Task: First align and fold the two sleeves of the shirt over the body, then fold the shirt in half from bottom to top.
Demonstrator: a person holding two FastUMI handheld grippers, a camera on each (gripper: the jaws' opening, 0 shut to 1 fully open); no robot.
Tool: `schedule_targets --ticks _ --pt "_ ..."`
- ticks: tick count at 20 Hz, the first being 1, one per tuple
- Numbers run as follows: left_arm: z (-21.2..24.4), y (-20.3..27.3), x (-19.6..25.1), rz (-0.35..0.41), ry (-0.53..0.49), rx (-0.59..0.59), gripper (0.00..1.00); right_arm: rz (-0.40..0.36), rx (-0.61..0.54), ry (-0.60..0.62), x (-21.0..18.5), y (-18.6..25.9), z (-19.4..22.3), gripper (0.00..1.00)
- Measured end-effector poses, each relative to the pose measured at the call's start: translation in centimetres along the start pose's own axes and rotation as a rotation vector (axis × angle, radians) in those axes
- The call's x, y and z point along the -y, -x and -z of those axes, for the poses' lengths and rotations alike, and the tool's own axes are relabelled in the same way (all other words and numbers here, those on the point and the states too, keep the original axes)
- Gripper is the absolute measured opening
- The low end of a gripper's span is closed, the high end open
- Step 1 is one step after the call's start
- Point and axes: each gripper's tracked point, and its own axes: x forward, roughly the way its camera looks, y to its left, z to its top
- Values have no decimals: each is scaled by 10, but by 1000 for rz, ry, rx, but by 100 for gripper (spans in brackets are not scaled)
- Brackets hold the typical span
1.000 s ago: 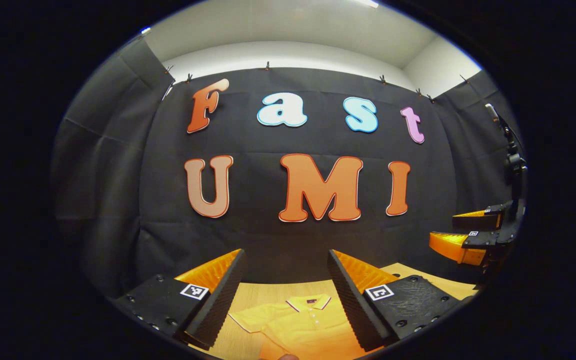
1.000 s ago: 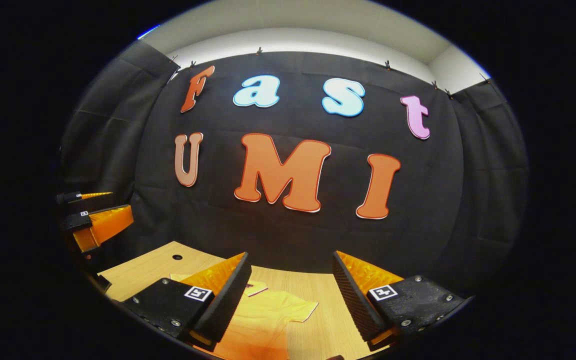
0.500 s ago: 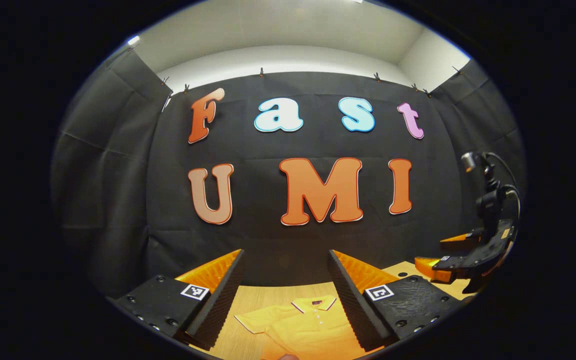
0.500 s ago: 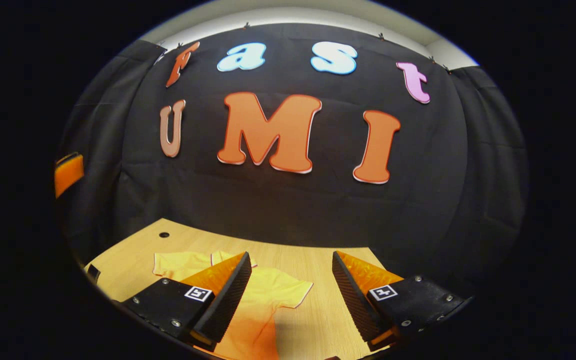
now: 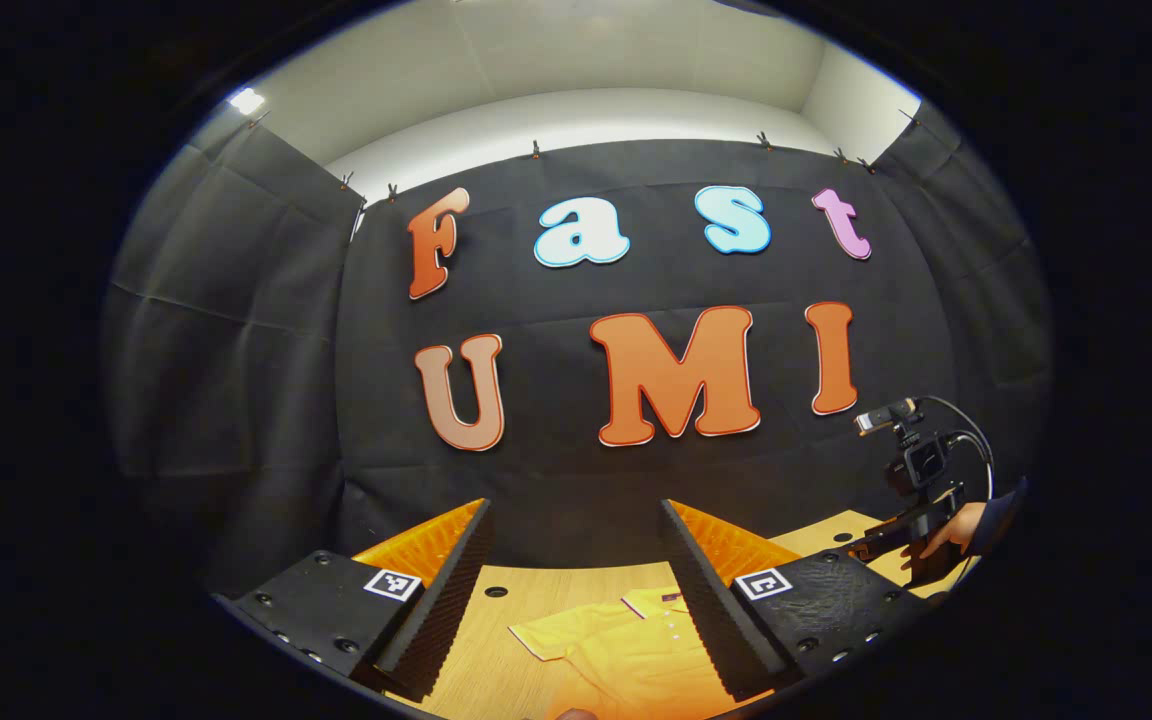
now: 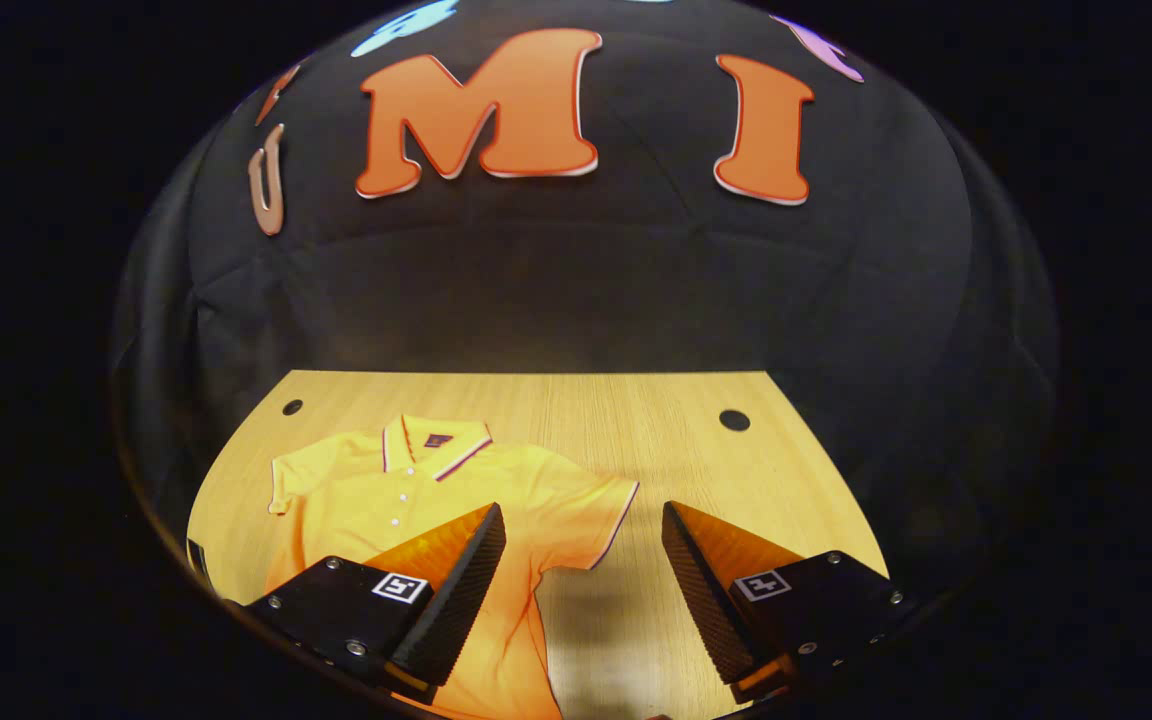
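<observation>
A yellow polo shirt (image 6: 406,490) lies flat and face up on the wooden table (image 6: 636,410), collar toward the wall, both short sleeves spread out. My right gripper (image 6: 583,560) hovers open above the table, just off the shirt's right sleeve (image 6: 596,500), with nothing between its fingers. In the left gripper view the shirt (image 5: 626,645) lies below my left gripper (image 5: 576,570), which is open and empty above the collar and left sleeve. Farther off at the right of that view is the right gripper (image 5: 911,530), held by a hand (image 5: 951,530).
The table (image 5: 536,590) has round holes (image 6: 734,420) near its back corners, another at the left (image 6: 292,407). The black cloth wall stands right behind the table's back edge. Bare wood lies right of the shirt.
The right gripper has tilted down and dropped toward the table, so the whole shirt top now shows. In the left gripper view it has sunk lower at the right. Left gripper shifted slightly left.
</observation>
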Motion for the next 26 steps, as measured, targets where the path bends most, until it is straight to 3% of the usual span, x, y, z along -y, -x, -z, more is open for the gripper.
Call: schedule_targets --ticks 12,17,25,26 --pt "17 13 -37 -199 -46 -98 100 -16 -563 -120 17 -122 84 76" --pt "27 21 -42 -242 -41 -157 99 -47 -656 -157 15 -148 99 72" --pt "38 29 -39 -245 -49 -228 99 -34 -713 -156 16 -181 102 72" --pt "39 29 -40 -247 -48 -236 99 -14 -721 -147 17 -183 103 66"
